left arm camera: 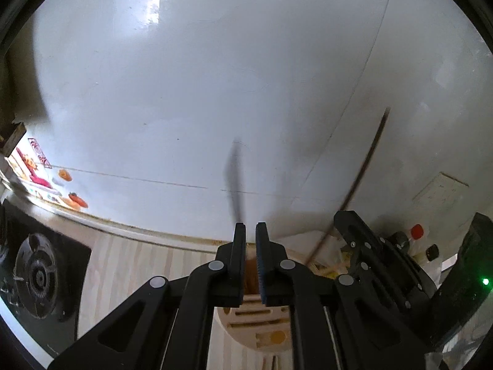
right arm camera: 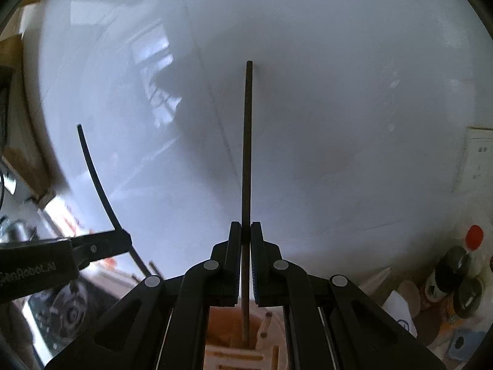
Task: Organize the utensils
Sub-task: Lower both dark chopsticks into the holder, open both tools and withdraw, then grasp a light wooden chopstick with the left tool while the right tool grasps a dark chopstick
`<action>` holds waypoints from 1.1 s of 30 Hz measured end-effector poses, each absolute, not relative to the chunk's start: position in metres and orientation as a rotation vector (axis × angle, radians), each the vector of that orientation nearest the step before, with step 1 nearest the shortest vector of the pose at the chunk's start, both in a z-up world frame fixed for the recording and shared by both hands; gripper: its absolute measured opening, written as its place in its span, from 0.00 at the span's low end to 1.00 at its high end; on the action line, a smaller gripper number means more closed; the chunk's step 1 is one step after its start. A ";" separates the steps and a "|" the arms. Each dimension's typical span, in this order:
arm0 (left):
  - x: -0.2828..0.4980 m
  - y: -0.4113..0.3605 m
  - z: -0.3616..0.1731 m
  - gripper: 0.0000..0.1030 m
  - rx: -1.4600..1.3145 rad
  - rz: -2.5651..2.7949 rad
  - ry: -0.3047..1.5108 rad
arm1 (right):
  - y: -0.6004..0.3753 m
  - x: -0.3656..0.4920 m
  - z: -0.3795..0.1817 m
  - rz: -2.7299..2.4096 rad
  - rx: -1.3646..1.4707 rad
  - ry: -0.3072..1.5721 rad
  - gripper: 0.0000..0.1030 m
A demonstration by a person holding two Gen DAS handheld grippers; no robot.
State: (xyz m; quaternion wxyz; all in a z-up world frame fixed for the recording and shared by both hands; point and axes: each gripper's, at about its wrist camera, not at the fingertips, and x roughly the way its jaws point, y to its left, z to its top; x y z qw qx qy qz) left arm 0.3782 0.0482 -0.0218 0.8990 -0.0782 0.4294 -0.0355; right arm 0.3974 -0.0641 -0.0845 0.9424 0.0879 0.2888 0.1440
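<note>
My right gripper (right arm camera: 246, 236) is shut on a dark chopstick (right arm camera: 247, 154) that stands upright, its lower end inside the wooden utensil holder (right arm camera: 228, 333) below. My left gripper (left arm camera: 250, 231) is shut on a second dark chopstick (left arm camera: 235, 182), blurred, pointing up over the same wooden holder (left arm camera: 262, 323). The left gripper shows in the right wrist view (right arm camera: 123, 239) at left, holding that curved-looking stick (right arm camera: 95, 178). The right gripper's arm (left arm camera: 369, 246) and its stick (left arm camera: 363, 172) show at right in the left wrist view.
A white wall (left arm camera: 215, 77) is straight ahead. A gas stove burner (left arm camera: 37, 274) sits at left on the light wooden counter (left arm camera: 123, 262). Bottles with a red cap (right arm camera: 471, 237) and jars (right arm camera: 456, 280) stand at right. A wall socket (right arm camera: 479, 160) is at far right.
</note>
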 end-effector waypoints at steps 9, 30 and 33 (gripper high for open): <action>0.312 0.064 -0.001 0.82 -0.155 0.040 0.812 | -0.106 0.364 -0.058 0.270 0.214 0.655 0.33; 0.209 -0.012 -0.166 1.00 0.080 0.074 1.138 | -0.251 0.221 -0.172 -0.031 0.170 1.057 0.85; 0.206 -0.020 -0.201 0.98 0.069 0.066 1.235 | -0.258 0.214 -0.202 -0.041 0.162 1.151 0.81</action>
